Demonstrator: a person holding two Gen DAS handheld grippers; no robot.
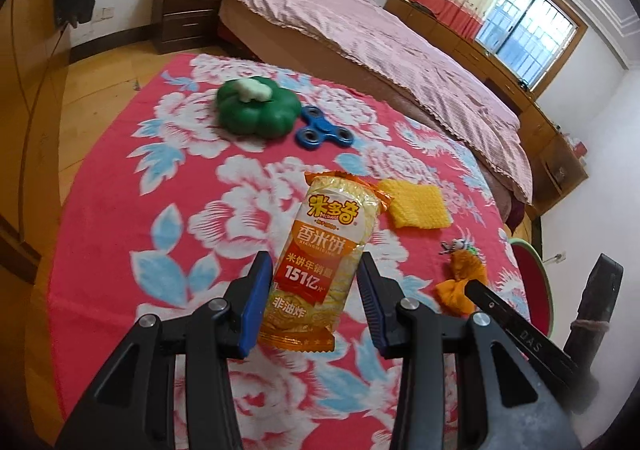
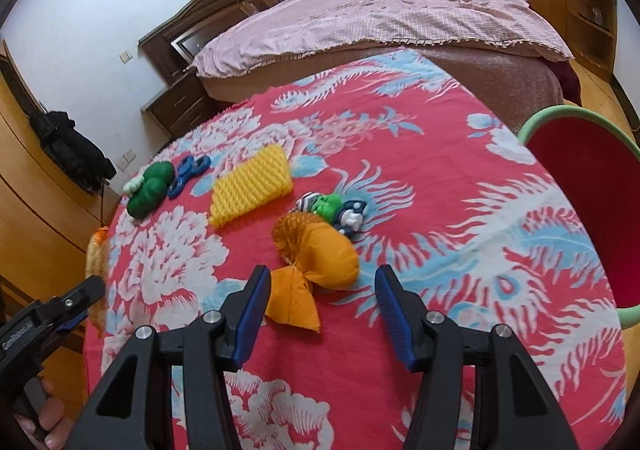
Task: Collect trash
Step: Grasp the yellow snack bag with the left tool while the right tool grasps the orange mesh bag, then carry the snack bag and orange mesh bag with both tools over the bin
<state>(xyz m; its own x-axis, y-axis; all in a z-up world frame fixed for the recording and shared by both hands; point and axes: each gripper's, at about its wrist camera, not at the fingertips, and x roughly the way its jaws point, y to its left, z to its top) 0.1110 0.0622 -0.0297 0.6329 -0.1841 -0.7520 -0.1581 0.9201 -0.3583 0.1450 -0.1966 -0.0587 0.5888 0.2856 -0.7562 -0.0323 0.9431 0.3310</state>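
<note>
Tablecloth (image 2: 460, 250), red with white and blue flowers, fills both views under my fingers. Beyond the right fingers and off to their right stands a red bin with a green rim (image 2: 580, 210); I take it for the trash target, though that is a guess.

Step in hand, as I judge it: first piece of trash is picked. My left gripper (image 1: 316, 290) holds a rice cracker packet (image 1: 320, 266) upright between its fingers, lifted off the cloth, pads pressing its lower half. My right gripper (image 2: 324, 314) stands about half open with nothing between the fingers; an orange wrapper (image 2: 316, 266) lies on the cloth just ahead of them, its tail near the left fingertip.

Next move, likely: ease the right fingers forward over the wrapper's bulge and close, then carry both to the bin.

Smaller items beyond the fingers: yellow foam sleeve (image 2: 250, 186), green pumpkin-shaped toy (image 1: 256, 106), blue fidget spinner (image 1: 324, 130), small green figure (image 2: 332, 208).

Only the right view shows the bin's inside; only the left view shows the packet's printed face.
</note>
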